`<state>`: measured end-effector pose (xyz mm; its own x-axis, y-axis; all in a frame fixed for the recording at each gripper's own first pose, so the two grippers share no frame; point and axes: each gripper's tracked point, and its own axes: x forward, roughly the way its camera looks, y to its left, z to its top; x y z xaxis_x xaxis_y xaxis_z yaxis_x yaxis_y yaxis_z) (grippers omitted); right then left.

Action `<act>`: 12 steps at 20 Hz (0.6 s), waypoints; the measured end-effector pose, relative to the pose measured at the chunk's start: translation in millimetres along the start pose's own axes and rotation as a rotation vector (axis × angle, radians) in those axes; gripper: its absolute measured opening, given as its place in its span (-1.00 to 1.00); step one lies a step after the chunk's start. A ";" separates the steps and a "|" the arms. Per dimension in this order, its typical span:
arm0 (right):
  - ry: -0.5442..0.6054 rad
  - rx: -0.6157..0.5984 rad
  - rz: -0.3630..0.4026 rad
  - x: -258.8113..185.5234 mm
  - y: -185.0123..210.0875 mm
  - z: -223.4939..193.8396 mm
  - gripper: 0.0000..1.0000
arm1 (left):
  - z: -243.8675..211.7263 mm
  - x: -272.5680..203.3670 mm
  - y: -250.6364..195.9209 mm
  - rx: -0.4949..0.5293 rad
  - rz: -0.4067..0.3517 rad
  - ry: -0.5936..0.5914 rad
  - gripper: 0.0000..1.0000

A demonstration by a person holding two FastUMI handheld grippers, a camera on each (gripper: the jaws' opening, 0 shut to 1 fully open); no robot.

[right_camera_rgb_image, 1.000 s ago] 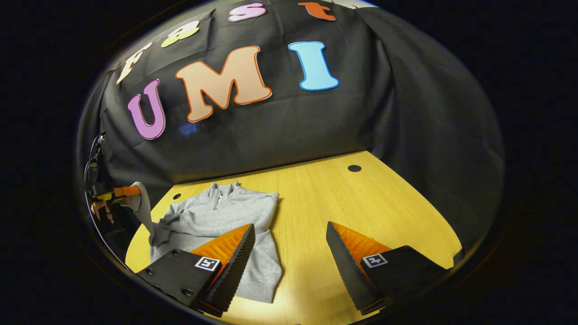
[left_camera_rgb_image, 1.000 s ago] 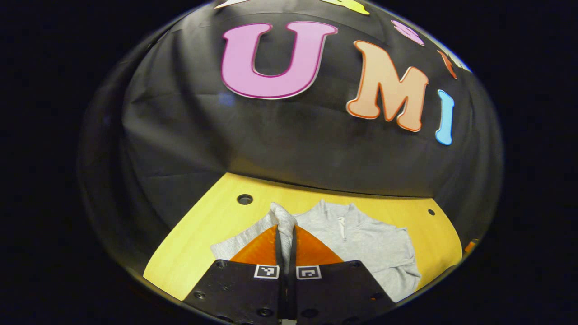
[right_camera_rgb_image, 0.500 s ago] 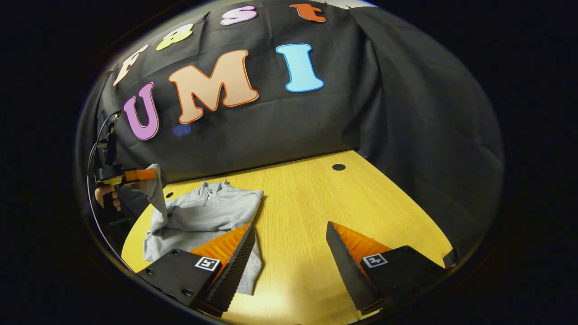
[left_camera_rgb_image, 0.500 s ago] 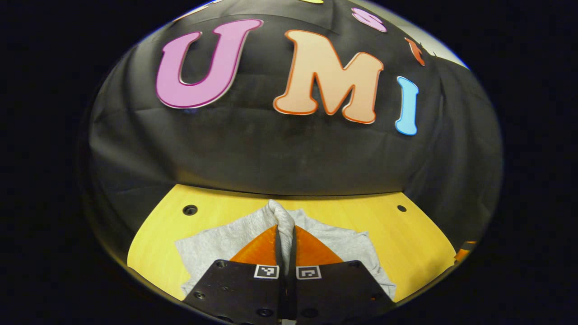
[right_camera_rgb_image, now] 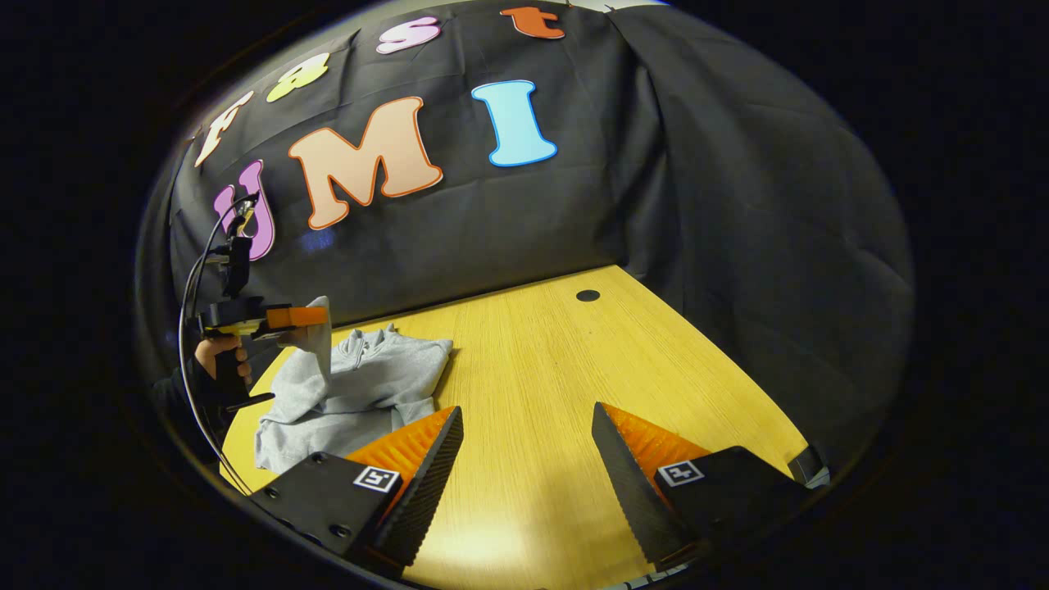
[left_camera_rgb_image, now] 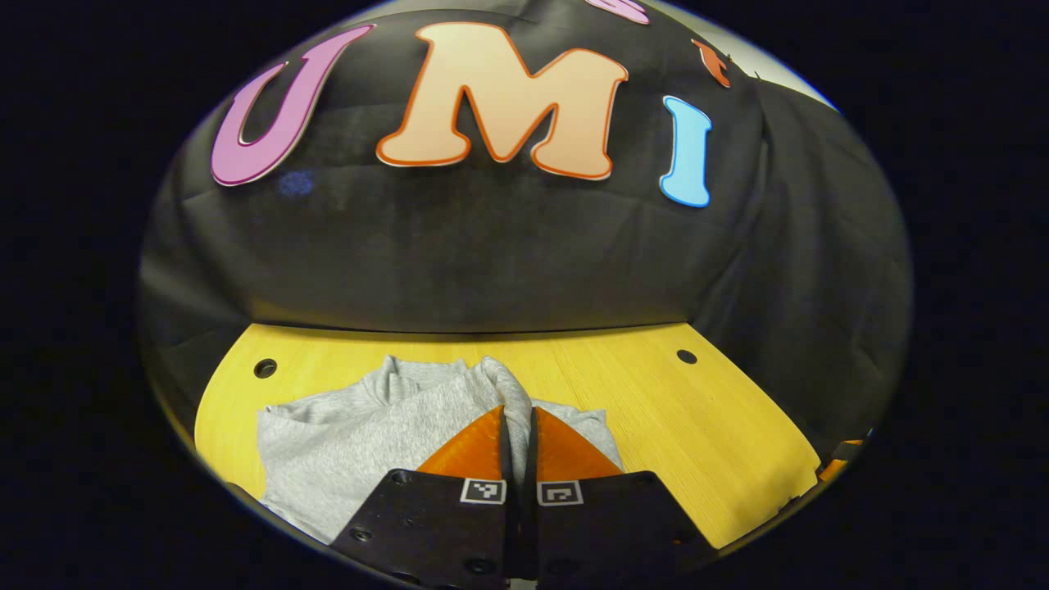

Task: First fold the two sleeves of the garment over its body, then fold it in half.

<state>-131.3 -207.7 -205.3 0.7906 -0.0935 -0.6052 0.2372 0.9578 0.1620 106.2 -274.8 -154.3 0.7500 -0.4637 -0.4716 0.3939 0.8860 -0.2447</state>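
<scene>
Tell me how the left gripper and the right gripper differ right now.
The left gripper is shut on the grey garment's sleeve; the right gripper stands open and holds nothing. The left one lifts cloth above the garment; the right one hovers over bare wooden table. Both point toward the booth's back wall.

A yellow wooden table (right_camera_rgb_image: 574, 369) stands against the black cloth wall (right_camera_rgb_image: 737, 205). Round holes (right_camera_rgb_image: 588, 295) mark its far edge.

Light heathered grey garment (left_camera_rgb_image: 352, 426); yellow, fine-grained wooden surface (right_camera_rgb_image: 574, 385) with dark round holes (right_camera_rgb_image: 588, 295); black sleeve (right_camera_rgb_image: 176, 393) at far left.
</scene>
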 end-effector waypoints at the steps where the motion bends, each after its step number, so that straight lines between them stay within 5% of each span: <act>1: 0.004 0.001 -0.002 0.4 -3.7 -1.8 0.97 | -5.9 7.3 -5.7 0.008 -0.003 0.014 -1.00; 9: 0.030 -0.012 0.004 2.0 -9.9 -12.6 0.96 | -58.2 42.2 -20.0 0.062 0.011 0.146 -0.98; 11: 0.032 -0.019 0.016 3.3 -3.2 -13.0 0.97 | -57.4 40.4 -19.0 0.060 0.005 0.127 -0.84; 12: 0.032 -0.021 0.022 4.4 0.5 -14.1 0.97 | -52.4 35.6 -16.1 0.064 0.007 0.113 -0.36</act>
<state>-135.6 -203.7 -218.9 0.7767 -0.0640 -0.6266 0.2078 0.9651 0.1590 98.7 -305.5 -211.5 0.6899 -0.4510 -0.5662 0.4247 0.8856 -0.1879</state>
